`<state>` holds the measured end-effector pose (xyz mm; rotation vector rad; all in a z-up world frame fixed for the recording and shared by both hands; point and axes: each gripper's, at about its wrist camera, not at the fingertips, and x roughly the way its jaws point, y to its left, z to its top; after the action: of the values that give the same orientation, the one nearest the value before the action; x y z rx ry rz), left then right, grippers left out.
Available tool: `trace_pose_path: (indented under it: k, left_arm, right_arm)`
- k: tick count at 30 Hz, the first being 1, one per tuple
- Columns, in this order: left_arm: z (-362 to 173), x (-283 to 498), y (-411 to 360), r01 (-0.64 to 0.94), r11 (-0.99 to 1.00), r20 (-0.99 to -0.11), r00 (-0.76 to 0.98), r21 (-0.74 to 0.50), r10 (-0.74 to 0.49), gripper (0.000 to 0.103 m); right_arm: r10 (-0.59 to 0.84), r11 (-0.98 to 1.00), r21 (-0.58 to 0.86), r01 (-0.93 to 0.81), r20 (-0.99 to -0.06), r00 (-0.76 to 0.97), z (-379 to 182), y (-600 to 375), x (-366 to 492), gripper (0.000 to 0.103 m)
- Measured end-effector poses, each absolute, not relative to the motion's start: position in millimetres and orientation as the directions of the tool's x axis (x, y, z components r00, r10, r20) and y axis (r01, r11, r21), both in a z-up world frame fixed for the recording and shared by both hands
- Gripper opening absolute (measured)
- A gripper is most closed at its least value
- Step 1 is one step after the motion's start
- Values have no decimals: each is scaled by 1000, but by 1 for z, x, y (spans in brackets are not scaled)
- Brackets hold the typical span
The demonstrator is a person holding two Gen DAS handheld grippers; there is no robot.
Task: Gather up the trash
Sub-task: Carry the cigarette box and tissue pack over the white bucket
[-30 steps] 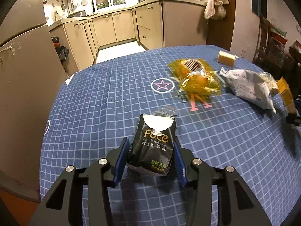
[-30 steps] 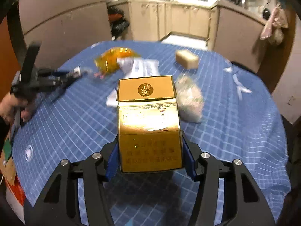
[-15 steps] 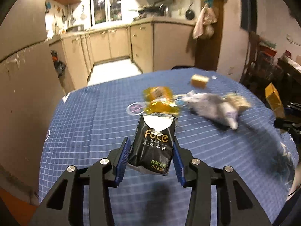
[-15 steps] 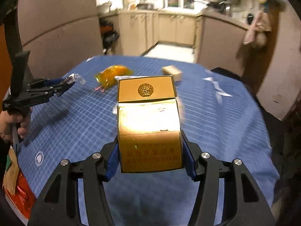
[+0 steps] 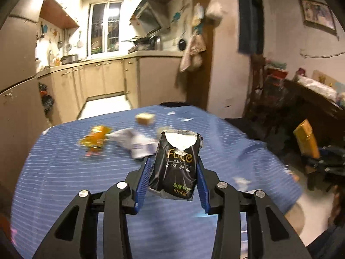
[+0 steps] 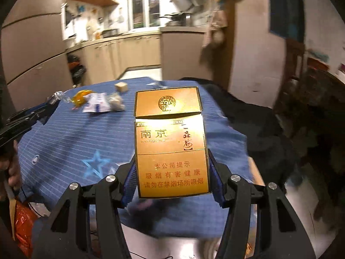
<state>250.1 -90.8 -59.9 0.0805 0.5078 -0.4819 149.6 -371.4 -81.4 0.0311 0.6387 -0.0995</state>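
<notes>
Warm indoor light, brightest at the kitchen window (image 5: 105,28) and ceiling | glare on the gold cigarette box (image 6: 170,142) | motion blur smears the blue tablecloth (image 5: 64,172) and background | gripped items stay sharp | fisheye bends walls; black vignette at the corners

Black tissue pack (image 5: 175,164) and gold cigarette box (image 6: 170,142), both held upright.
</notes>
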Motion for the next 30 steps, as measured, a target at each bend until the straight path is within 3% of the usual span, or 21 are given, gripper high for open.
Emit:
trace_pose_path:
  k: [6, 20, 30]
  left_arm:
    - [-51, 188, -189, 560, 827, -460, 721, -56, -519, 41]
    - [-64, 84, -374, 747, 663, -505, 554, -50, -662, 41]
    - [-105, 53, -442, 803, 593, -587, 452, -60, -672, 41]
  right_arm:
    - [-172, 975, 16, 220, -572, 802, -82, -419, 104, 54]
    - [-344, 899, 31, 436, -565, 750, -86, -512, 8, 54]
    - [-351, 857, 62, 512, -657, 667, -120, -549, -25, 54]
